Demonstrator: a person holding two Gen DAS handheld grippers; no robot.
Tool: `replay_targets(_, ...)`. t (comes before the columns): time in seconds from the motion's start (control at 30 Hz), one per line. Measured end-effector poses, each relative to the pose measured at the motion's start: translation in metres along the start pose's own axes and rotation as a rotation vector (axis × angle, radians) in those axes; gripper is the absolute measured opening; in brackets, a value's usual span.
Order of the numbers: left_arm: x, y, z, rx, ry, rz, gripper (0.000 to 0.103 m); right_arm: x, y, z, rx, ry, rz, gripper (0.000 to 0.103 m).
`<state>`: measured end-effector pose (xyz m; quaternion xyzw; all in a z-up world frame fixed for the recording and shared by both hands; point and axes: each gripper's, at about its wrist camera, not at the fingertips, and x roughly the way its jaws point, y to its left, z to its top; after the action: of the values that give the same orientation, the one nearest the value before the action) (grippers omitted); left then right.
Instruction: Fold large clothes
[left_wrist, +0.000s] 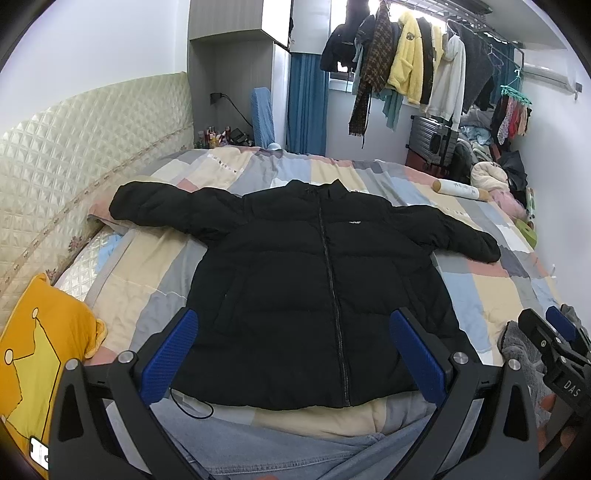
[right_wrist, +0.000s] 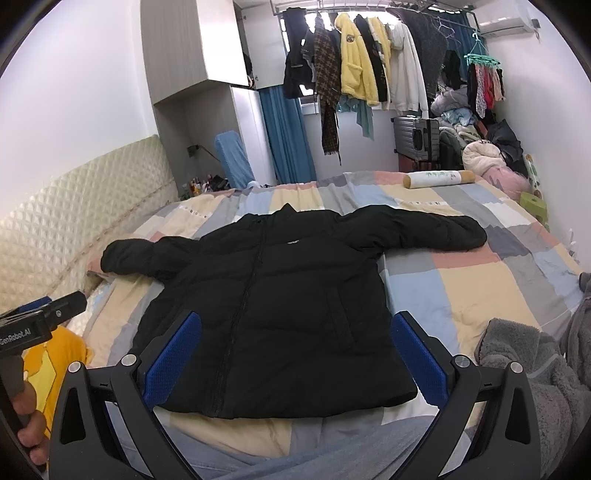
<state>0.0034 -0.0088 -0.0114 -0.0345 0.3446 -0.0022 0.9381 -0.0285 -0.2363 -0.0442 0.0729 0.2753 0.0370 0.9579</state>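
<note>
A black puffer jacket (left_wrist: 295, 280) lies flat and zipped on the patchwork bed, front up, both sleeves spread out sideways; it also shows in the right wrist view (right_wrist: 280, 302). My left gripper (left_wrist: 291, 354) is open and empty, held above the jacket's hem at the near bed edge. My right gripper (right_wrist: 295, 354) is open and empty too, held above the hem's right part. The right gripper also shows at the right edge of the left wrist view (left_wrist: 550, 339). The left gripper shows at the left edge of the right wrist view (right_wrist: 40, 314).
A yellow cushion (left_wrist: 40, 362) lies at the near left. A quilted headboard (left_wrist: 74, 155) lines the left side. A rolled mat (right_wrist: 436, 180) lies at the bed's far right. A grey fleece garment (right_wrist: 535, 369) lies at the near right. Hanging clothes (right_wrist: 362, 74) fill the back.
</note>
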Motion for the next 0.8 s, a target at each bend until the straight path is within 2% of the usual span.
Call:
replay_targets(0.57, -0.003, -0.005, 0.004, -0.006, 0.010, -0.009, 0.103, 0.001, -0.003, 0.002, 0.007, 0.007, 0.002, 0.103)
replay_targets(0.67, -0.007, -0.005, 0.008, -0.014, -0.025, -0.025, 0.103, 0.000, -0.007, 0.004, 0.012, -0.001, 0.001, 0.103)
replay_targets(0.8, -0.015, -0.015, 0.023, 0.026, -0.078, -0.052, 0.103, 0.000, -0.012, 0.012, 0.013, -0.002, -0.001, 0.103)
